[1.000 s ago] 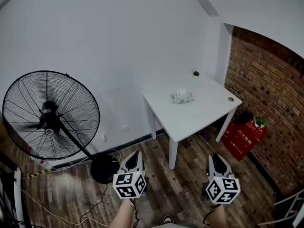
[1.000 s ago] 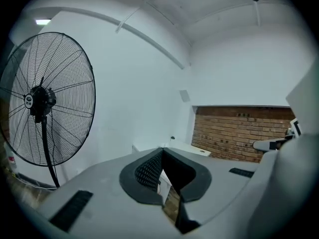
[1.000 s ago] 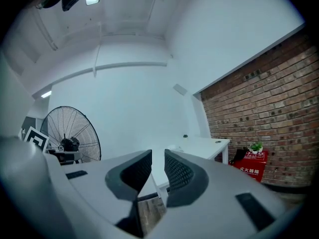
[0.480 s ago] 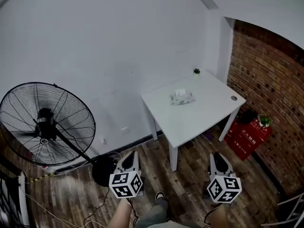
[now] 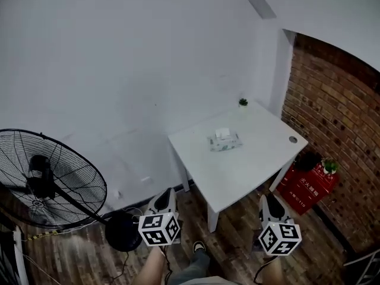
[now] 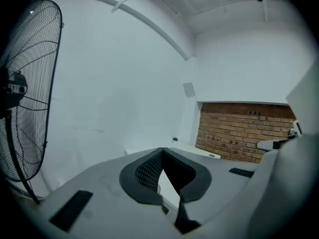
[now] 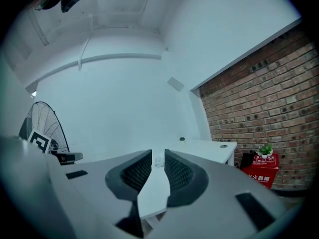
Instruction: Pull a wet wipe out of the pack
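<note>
**Pre-reach: standing off from the pack, nothing gripped**

Holding both tools low at the bottom edge of the head view, over the wooden floor (image 5: 234, 245) and well apart from the target. Reading the left hand-held gripper (image 5: 167, 195) in its own view: pad tips meeting, nothing between them. Reading the right hand-held gripper (image 5: 267, 199) likewise: pads a narrow slit apart, gripping nothing, only the far tabletop (image 5: 255, 162) showing through the gap.

Locating the wet wipe pack (image 5: 224, 141) right of centre in the head view, lying flat near the middle of the white tabletop. Noting a pale bit standing up from its top, possibly a wipe end; too small to confirm. Also noting a small plant (image 5: 243, 102) at the far corner of the tabletop, a fan (image 5: 44, 180) at lower left, and a red box (image 5: 307, 180) by the brick wall (image 5: 332, 117) at right.

Judging the step as approach only; pulling not yet begun. Expecting the next move to call for closing in on the tabletop, pinning the pack body with one tool, opening the other wider and pinching the pale end, then drawing upward. Flagging the risk of the whole pack lifting if not held down.
</note>
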The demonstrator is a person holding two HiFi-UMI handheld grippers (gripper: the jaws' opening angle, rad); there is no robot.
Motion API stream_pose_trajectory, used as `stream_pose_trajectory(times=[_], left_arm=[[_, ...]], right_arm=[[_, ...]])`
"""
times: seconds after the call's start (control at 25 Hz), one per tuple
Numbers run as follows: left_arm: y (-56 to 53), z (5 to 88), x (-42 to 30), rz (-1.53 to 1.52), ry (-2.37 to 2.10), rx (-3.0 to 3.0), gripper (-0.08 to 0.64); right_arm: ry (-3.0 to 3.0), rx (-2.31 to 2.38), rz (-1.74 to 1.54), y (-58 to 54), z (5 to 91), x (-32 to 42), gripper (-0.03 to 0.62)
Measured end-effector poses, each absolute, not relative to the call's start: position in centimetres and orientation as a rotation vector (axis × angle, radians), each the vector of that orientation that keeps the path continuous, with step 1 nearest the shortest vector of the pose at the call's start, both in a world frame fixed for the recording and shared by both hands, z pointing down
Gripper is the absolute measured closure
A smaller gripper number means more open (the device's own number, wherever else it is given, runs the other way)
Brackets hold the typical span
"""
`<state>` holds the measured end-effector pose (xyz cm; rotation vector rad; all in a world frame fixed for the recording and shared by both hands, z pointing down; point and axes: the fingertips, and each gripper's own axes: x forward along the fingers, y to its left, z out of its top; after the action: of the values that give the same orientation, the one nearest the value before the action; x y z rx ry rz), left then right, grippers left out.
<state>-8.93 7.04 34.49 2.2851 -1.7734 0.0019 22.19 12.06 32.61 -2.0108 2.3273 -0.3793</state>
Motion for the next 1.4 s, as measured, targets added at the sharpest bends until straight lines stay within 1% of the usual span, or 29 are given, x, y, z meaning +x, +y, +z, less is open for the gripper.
stream_pose_trajectory(times=[0.32, 0.68, 0.92, 1.4], left_arm=[[-4.3, 33.6, -9.7, 0.008, -1.736, 2.313, 0.560], [-13.4, 34.8, -9.5, 0.029, -1.660, 2.332, 0.560], [-17.0, 36.0, -9.4, 0.026, -1.636, 2.316, 0.560], [-20.3, 37.2, -9.1, 0.061, -1.676, 2.255, 0.560]], right_arm=[[2.294, -2.053, -0.384, 1.9, 31.9, 21.6, 0.512], [2.262, -2.109, -0.412, -6.0, 32.5, 20.9, 0.512], [2.261, -2.141, -0.449, -8.4, 33.5, 21.0, 0.512], [2.351, -2.097, -0.505, -14.0, 34.7, 21.8, 0.512]])
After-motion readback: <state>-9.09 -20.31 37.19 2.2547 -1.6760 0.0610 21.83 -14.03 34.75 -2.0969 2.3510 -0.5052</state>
